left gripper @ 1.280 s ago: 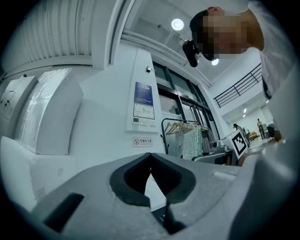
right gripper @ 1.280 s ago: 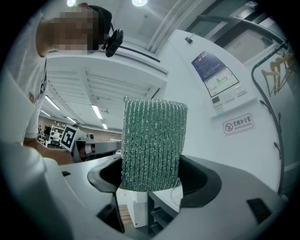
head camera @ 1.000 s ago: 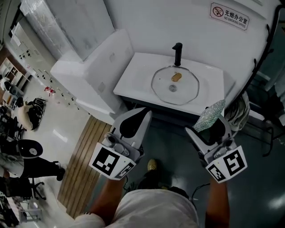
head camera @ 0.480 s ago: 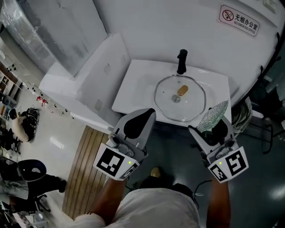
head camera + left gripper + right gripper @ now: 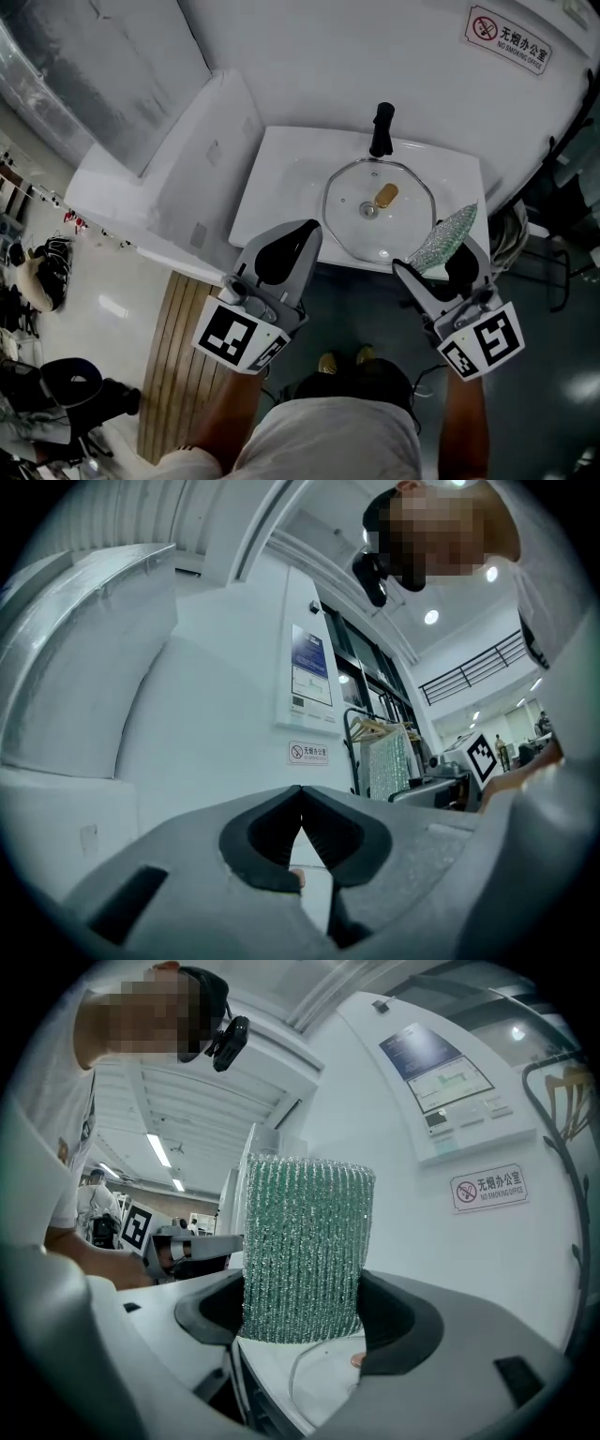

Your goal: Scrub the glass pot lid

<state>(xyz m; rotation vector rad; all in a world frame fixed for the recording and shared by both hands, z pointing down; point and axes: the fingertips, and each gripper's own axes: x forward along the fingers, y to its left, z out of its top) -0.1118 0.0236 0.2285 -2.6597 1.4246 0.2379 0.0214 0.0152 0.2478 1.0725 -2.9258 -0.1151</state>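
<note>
Two tongs short of sink [image 5: 302,176]: left tongs [image 5: 313,228] shut, empty; right tongs [image 5: 435,255] clamped on green scrubber [image 5: 448,234]. Lid [image 5: 378,211] flat in sink, before tap [image 5: 381,129], apart from both.

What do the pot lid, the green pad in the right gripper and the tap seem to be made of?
Pot lid: clear glass, likely; the white basin shows through it, with a thin metal-looking rim.
Green pad: glittery knitted fibre, probably synthetic; ribbed rows sparkle.
Tap: matte black, perhaps coated metal; no shine tells more.
</note>
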